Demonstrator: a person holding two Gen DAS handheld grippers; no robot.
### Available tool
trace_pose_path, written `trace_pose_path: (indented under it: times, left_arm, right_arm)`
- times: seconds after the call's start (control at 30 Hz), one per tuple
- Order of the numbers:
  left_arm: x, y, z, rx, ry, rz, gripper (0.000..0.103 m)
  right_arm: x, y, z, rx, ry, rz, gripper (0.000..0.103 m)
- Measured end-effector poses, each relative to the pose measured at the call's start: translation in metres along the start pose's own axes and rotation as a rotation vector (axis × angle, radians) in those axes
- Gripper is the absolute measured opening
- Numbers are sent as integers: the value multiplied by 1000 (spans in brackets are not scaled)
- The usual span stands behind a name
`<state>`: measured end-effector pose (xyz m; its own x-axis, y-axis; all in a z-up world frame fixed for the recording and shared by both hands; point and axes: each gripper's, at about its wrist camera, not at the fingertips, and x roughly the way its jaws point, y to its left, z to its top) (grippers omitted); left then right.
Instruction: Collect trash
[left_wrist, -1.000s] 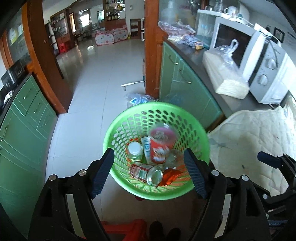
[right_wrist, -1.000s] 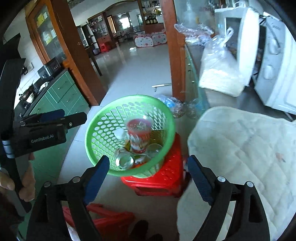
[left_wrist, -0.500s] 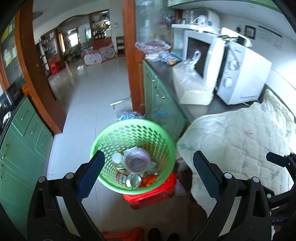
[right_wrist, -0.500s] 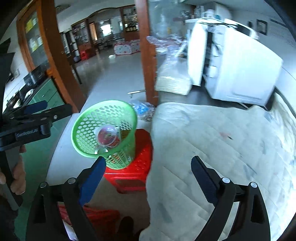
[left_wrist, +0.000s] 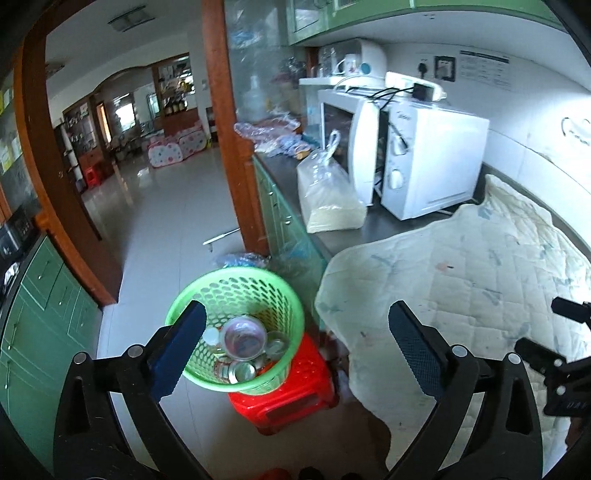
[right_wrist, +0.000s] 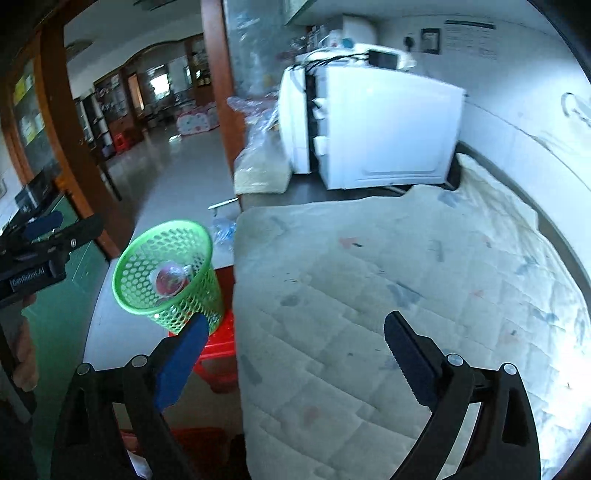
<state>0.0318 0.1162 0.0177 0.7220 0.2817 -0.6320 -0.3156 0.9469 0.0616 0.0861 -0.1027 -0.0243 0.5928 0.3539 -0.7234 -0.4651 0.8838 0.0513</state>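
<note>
A green mesh basket (left_wrist: 236, 280) stands on a red stool (left_wrist: 295, 387) beside the counter. Inside it lie a clear cup with red print (left_wrist: 242, 338), a can (left_wrist: 242, 371) and other small trash. My left gripper (left_wrist: 295, 308) hangs above and back from the basket; its jaws are opening, with nothing between them. In the right wrist view the basket (right_wrist: 166, 236) sits at the left, the cup (right_wrist: 170, 280) showing inside. My right gripper (right_wrist: 297, 318) hovers over the quilted cloth (right_wrist: 406, 295); its jaws are opening and hold nothing.
A white microwave (left_wrist: 424, 162) and a plastic bag of grain (left_wrist: 328, 199) stand on the counter behind the cloth (left_wrist: 461, 295). Green cabinets (left_wrist: 37, 295) line the left wall. A wooden post (left_wrist: 232, 147) and crumpled plastic (left_wrist: 243, 260) are behind the basket.
Both grippers have pulled up and back from the basket, which now looks smaller and further left. Both pairs of jaws have spread wider. The cup has settled in the basket.
</note>
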Motion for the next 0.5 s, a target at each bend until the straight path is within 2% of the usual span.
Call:
trace_pose_path:
  times: [0.27,0.5]
  left_arm:
    - [-29,-26,-1,57,-61,-17,98]
    - [-52,-38,3,63,-118,-26,98]
  right_arm:
    - [-37,-14,-5,18,-65,-49,94]
    - [-64,-20,-8,12,-116,-109,95]
